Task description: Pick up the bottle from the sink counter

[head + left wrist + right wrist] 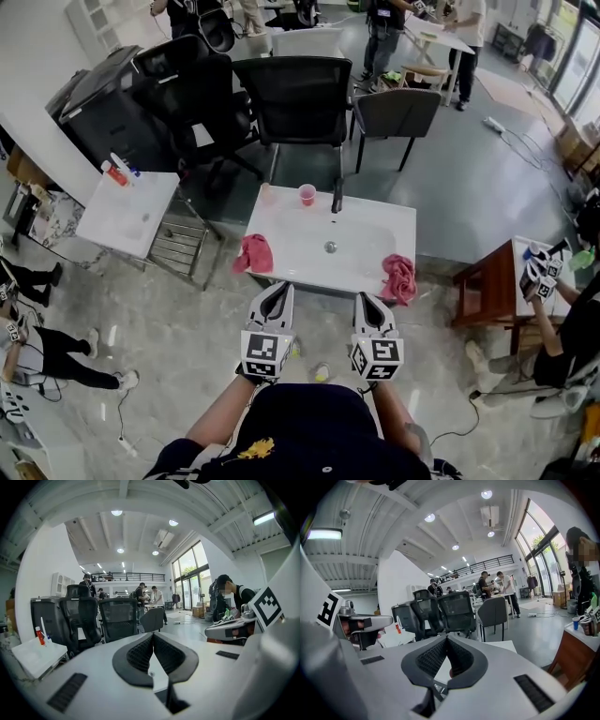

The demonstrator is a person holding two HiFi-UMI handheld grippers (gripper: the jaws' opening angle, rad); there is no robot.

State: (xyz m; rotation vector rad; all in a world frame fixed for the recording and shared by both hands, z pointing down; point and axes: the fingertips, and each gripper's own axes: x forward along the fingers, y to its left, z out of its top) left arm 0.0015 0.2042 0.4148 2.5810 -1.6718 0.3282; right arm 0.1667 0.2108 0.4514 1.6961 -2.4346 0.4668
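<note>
Both grippers hang short of the sink counter (396, 225), near its front edge. Left gripper (279, 292): jaws pressed together, nothing between them. Right gripper (370, 302): same, closed and empty.

The bottle (266, 193) looks to be the pale, see-through thing at the counter's far-left corner, just left of the red cup (307, 194). It is small and faint, and seems to stand upright.

It lies straight ahead of my left gripper, past the pink cloth (254, 253), well apart from both. The left is nearer, so I judge the reach is its job. The jaws must spread first.
</note>
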